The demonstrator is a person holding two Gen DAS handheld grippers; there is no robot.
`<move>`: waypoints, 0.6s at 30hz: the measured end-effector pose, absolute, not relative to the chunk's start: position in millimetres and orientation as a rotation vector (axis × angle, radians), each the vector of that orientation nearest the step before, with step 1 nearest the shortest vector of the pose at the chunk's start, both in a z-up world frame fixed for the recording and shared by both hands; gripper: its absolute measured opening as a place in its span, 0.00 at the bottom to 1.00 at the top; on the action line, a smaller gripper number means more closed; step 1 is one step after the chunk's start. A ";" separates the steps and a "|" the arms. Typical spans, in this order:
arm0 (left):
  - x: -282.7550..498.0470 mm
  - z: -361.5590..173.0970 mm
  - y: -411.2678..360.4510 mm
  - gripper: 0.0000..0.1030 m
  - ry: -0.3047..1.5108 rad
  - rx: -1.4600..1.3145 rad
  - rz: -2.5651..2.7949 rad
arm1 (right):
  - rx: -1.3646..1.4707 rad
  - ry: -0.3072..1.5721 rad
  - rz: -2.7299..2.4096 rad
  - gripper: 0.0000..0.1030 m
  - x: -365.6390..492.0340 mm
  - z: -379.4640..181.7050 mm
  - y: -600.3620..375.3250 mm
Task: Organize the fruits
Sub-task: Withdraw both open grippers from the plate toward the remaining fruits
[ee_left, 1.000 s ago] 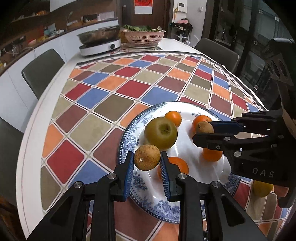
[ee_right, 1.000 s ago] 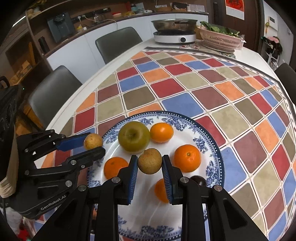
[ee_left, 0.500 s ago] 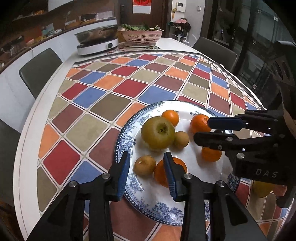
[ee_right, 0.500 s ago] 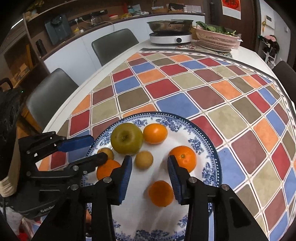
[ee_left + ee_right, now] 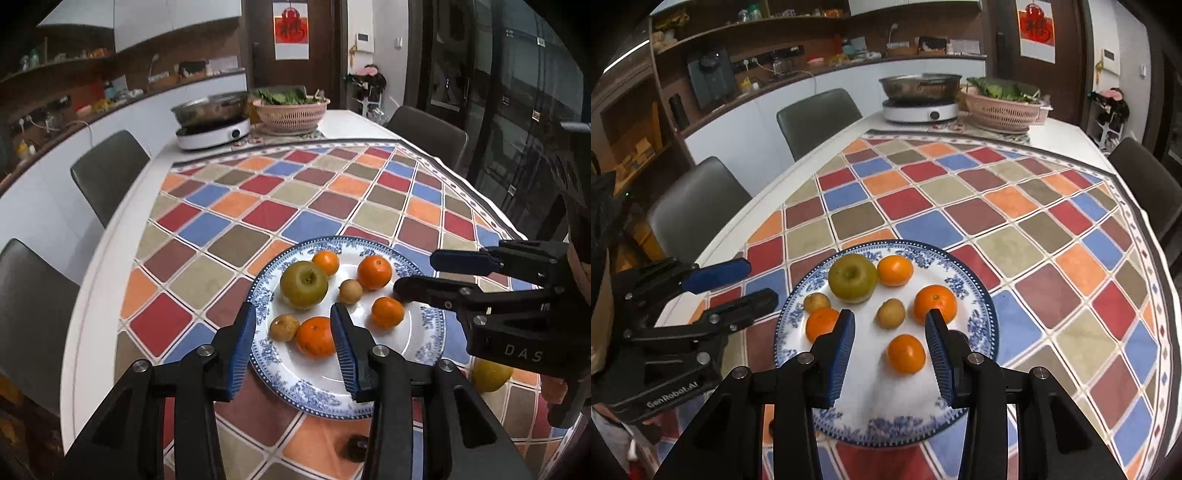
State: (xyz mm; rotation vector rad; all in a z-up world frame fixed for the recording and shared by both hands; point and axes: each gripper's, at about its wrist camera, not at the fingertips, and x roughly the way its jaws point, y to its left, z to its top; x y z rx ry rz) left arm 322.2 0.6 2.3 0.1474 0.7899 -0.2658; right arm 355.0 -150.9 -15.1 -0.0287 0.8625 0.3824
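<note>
A blue-patterned white plate (image 5: 317, 402) (image 5: 886, 432) holds a green apple (image 5: 303, 284) (image 5: 852, 277), several oranges (image 5: 373, 272) and two small brown fruits (image 5: 283, 327) (image 5: 891, 313). My left gripper (image 5: 292, 308) hovers above the plate's near-left side. Its jaws are opening, and the pads touch nothing. My right gripper (image 5: 890, 314) hangs open above the plate's middle, with the fruit lying well below its pads. Each gripper also shows in the other's view, the left gripper (image 5: 759, 281) beside the plate's left rim and the right gripper (image 5: 415, 273) over its right rim.
A chequered cloth (image 5: 258, 206) covers the white table. A yellow fruit (image 5: 489, 374) and a small dark fruit (image 5: 356, 448) lie on the cloth near the plate. At the far end stand a cooker with a steel pot (image 5: 212, 129) and a pink basket of greens (image 5: 290, 112). Chairs (image 5: 107, 173) line the left edge.
Both grippers have opened and let go of the small brown fruits, which now lie on the plate. Both have drawn back and upward from the plate.
</note>
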 end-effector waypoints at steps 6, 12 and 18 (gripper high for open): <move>296.5 17.6 -5.3 0.43 0.752 0.164 -0.268 | -0.025 0.840 0.368 0.40 327.8 -3.8 -158.8; 272.2 31.2 -7.8 0.47 0.721 0.163 -0.254 | -0.027 0.810 0.350 0.48 298.8 8.3 -164.3; 244.6 39.9 -9.7 0.55 0.695 0.157 -0.252 | -0.018 0.771 0.328 0.50 269.5 20.2 -170.9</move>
